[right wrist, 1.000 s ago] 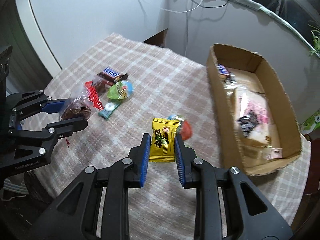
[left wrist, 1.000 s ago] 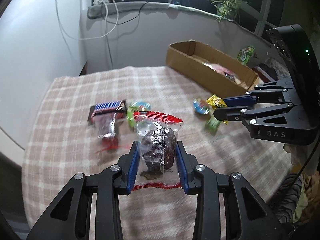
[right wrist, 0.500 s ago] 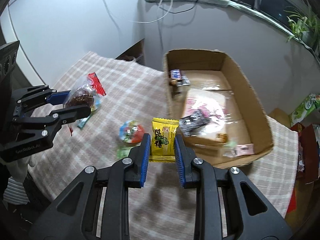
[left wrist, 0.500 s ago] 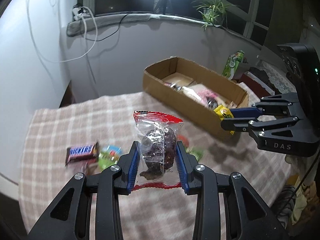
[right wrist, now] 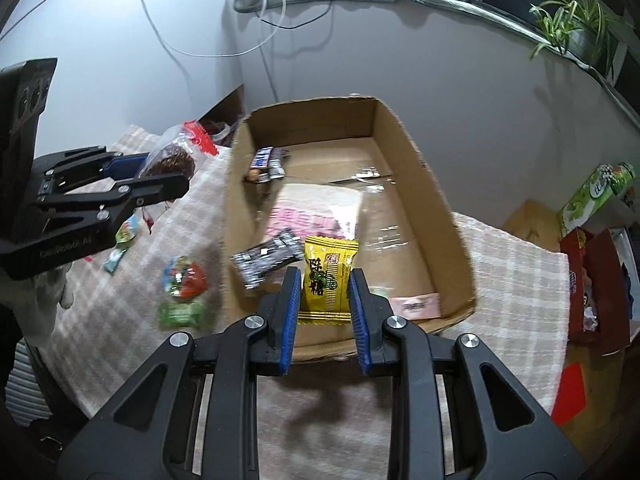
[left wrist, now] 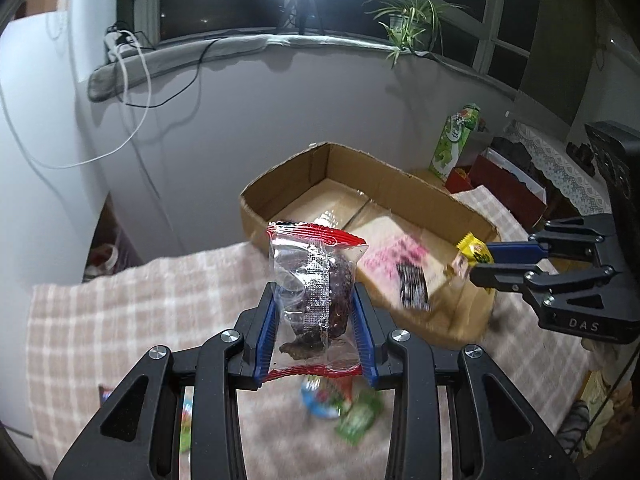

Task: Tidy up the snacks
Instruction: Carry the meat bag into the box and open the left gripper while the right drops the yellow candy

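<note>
My left gripper (left wrist: pixel 316 312) is shut on a clear, red-edged packet with a dark brown snack (left wrist: pixel 316 288) and holds it above the checked tablecloth, just short of the cardboard box (left wrist: pixel 280 196). My right gripper (right wrist: pixel 324 280) is shut on a small yellow candy packet (right wrist: pixel 326 276) over the box's near end (right wrist: pixel 436 196). In the right wrist view the left gripper (right wrist: pixel 160 178) with its brown snack (right wrist: pixel 170 160) hangs left of the box. In the left wrist view the right gripper (left wrist: pixel 480 260) shows at the right with the yellow packet (left wrist: pixel 472 250).
Inside the box lie a pink-and-white pack (right wrist: pixel 316 216), a black-and-silver wrapper (right wrist: pixel 268 258) and a small bar (right wrist: pixel 262 160). Loose sweets (right wrist: pixel 184 280) lie on the cloth left of the box. A green carton (right wrist: pixel 596 192) and a red box (right wrist: pixel 592 280) stand off to the right.
Both grippers have carried their packets from the loose sweets toward the cardboard box; the box now fills the middle of both views. The grips have not changed.
</note>
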{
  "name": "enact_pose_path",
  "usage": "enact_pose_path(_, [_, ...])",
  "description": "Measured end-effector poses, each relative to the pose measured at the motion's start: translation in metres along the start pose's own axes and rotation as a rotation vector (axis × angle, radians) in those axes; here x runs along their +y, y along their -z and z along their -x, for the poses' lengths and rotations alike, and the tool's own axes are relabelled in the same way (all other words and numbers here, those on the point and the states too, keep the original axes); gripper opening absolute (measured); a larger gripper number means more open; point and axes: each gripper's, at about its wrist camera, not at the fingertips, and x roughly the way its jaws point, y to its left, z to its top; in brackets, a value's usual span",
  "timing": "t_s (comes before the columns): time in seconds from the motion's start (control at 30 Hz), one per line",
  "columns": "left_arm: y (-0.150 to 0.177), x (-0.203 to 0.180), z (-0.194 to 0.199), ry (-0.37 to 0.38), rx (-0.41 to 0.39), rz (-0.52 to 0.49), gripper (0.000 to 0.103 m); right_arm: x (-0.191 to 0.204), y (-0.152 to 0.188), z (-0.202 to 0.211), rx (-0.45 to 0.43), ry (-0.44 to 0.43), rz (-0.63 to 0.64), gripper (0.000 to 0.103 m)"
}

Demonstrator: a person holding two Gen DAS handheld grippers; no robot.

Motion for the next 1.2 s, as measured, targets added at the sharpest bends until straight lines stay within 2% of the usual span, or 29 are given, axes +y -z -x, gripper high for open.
enact_pose_path(0.63, [-0.054,-0.020,-0.081,0.020,0.050,-0.038,0.033,-0.052,-0.007,-0.030,0.022,0.007,-0.069,0.025])
enact_pose_path(1.07, [-0.062,-0.027,-0.101,0.004,0.078,-0.049,0.036,-0.057,-0.008,-0.034,0.018,0.006,-0.066,0.026])
enact_pose_path(1.1, [-0.062,-0.027,-0.102,0.006,0.080,-0.049,0.036,-0.056,-0.007,-0.033,0.017,0.010,-0.063,0.029])
enact_pose_path(1.17, [-0.062,-0.027,-0.102,0.000,0.081,-0.046,0.047,-0.054,-0.008,-0.031,0.007,0.024,-0.061,0.058])
enact_pose_path(1.2, [-0.063,-0.027,-0.101,-0.002,0.075,-0.044,0.049,-0.054,-0.008,-0.029,-0.004,0.031,-0.059,0.063])
